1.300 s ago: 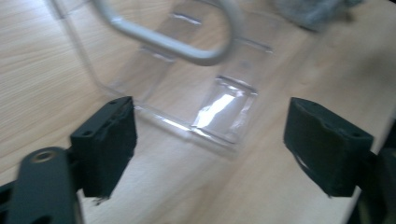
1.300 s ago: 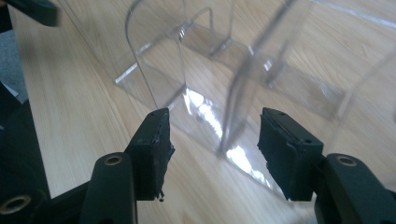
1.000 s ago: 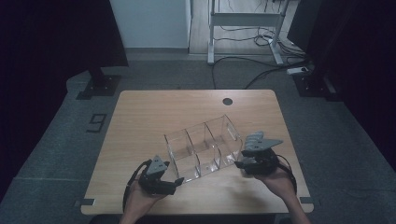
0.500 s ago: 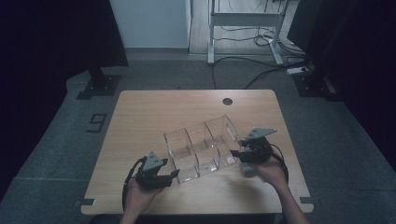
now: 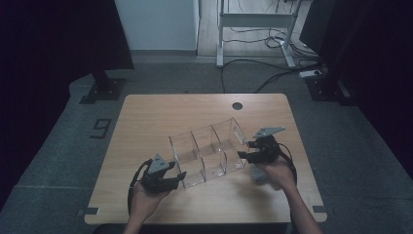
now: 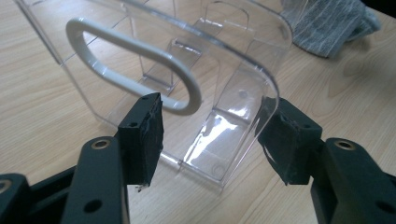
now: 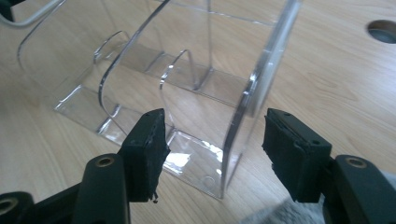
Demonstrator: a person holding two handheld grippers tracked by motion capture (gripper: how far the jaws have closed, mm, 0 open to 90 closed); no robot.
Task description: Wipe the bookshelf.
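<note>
A clear acrylic organizer (image 5: 207,151) with three compartments lies slantwise on the wooden table (image 5: 146,117). My left gripper (image 5: 181,176) is at its near-left end. Its jaws have just been closing and stand open around the corner of the end wall (image 6: 233,121), which carries a white oval loop (image 6: 135,51); the right pad (image 6: 289,140) is close to the wall's edge. My right gripper (image 5: 242,155) is at the organizer's right end. Its jaws have just been opening and straddle the end wall's edge (image 7: 243,126) with a gap on both sides.
A grey striped cloth (image 5: 258,174) lies on the table under my right hand, and also appears as the cloth (image 6: 327,23) beyond the organizer. A round cable hole (image 5: 237,106) sits near the table's far edge. Dark floor and stands surround the table.
My right hand has shifted a little toward the far side along the organizer's right end. The left hand and the organizer have stayed about where they were.
</note>
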